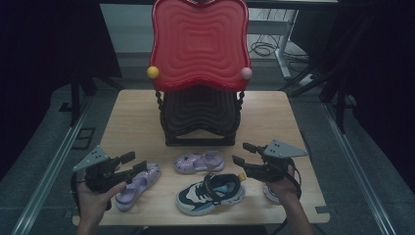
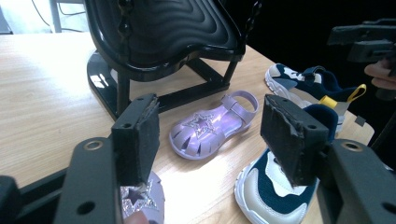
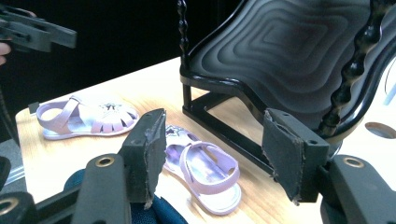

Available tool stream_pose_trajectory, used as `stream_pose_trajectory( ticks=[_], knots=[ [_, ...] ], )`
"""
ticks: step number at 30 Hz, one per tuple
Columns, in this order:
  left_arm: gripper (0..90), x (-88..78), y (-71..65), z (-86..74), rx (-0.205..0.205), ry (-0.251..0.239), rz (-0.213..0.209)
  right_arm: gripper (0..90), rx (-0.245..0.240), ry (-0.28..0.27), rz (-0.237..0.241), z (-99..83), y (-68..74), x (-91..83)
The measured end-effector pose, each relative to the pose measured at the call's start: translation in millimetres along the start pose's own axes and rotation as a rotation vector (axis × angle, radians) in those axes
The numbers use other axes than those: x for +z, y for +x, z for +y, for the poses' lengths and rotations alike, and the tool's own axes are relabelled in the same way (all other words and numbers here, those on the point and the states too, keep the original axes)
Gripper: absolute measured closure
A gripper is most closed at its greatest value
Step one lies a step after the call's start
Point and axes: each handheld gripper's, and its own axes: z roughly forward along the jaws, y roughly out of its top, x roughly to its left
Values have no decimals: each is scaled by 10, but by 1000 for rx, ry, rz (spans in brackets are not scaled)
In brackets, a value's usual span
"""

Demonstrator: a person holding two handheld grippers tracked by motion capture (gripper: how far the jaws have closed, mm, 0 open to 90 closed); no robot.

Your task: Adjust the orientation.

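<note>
Two purple sandals lie on the wooden table [image 1: 274, 117]: one [image 1: 139, 185] at the left, one [image 1: 199, 161] in the middle before the rack. A navy-and-white sneaker [image 1: 210, 193] lies at the front centre. A second sneaker [image 1: 270, 193] is partly hidden under the right hand. My left gripper [image 1: 133, 162] hovers open over the left sandal, nothing between its jaws. My right gripper [image 1: 242, 152] hangs open just right of the middle sandal, also empty. In the left gripper view the middle sandal [image 2: 212, 123] lies beyond the open jaws. In the right gripper view that sandal [image 3: 201, 168] lies below them.
A two-tier shoe rack stands at the table's middle back, with a red top shelf [image 1: 199, 41] and a black lower shelf [image 1: 199, 110]. Its black base frame [image 2: 187, 93] sits close behind the middle sandal. Bare wood flanks the rack on both sides.
</note>
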Motion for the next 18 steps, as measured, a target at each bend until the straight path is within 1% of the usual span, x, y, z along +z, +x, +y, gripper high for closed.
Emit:
stream_pose_trajectory(
  ticks=[2,5,6,7,8,9,15,18],
  knots=[
    [447,7,30,-21,-13,12,13,400,8,22,2,-25,-17,25],
    [539,72,53,-55,-14,44,13,399,4,38,-9,-41,-35,52],
    [563,72,53,-55,-14,44,13,399,4,38,-9,-41,-35,52],
    [563,103,52,-71,-10,62,16,398,8,45,-9,-43,-33,55],
    [597,126,49,-82,-6,75,15,398,5,45,-10,-49,-34,64],
    [651,155,43,-97,3,97,7,396,-2,53,-14,-62,-39,79],
    [774,201,57,-158,8,145,3,394,0,83,-35,-113,-42,100],
    [818,192,72,-198,11,166,8,395,3,73,-44,-116,-26,86]
  ],
)
